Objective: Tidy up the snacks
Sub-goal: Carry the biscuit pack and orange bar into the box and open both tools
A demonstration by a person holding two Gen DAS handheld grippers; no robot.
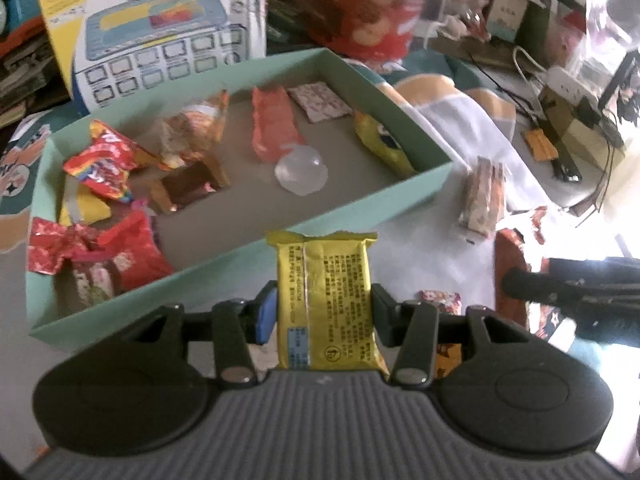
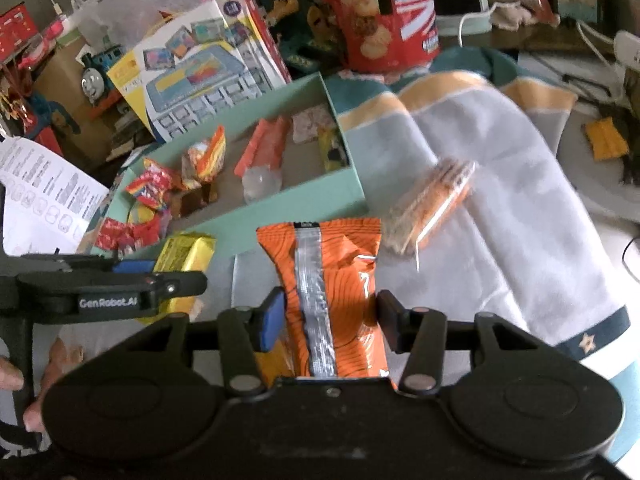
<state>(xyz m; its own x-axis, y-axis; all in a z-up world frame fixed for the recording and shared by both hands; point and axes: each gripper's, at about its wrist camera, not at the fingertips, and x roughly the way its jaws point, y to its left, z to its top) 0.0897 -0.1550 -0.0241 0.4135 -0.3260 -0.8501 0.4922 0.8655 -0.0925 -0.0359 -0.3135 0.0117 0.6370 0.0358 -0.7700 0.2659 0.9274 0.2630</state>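
Note:
My left gripper (image 1: 326, 310) is shut on a yellow snack packet (image 1: 326, 280), held upright just in front of the near wall of the mint-green box (image 1: 400, 194). Several snacks lie in the box: red packets, a pink bar, a clear jelly cup (image 1: 300, 172). My right gripper (image 2: 330, 316) is shut on an orange packet (image 2: 340, 272) with a silver seam, lifted off the grey cloth near the green box (image 2: 300, 208). The left gripper (image 2: 132, 280) and its yellow packet (image 2: 184, 256) show at the left of the right wrist view.
A clear-wrapped wafer pack (image 2: 432, 200) lies on the cloth to the right of the box. Small loose packets (image 1: 440, 300) sit near me. A toy carton (image 1: 160, 40), a red biscuit bag (image 2: 380, 20) and a toy train (image 2: 96, 76) crowd the back. Cables (image 1: 564, 84) lie far right.

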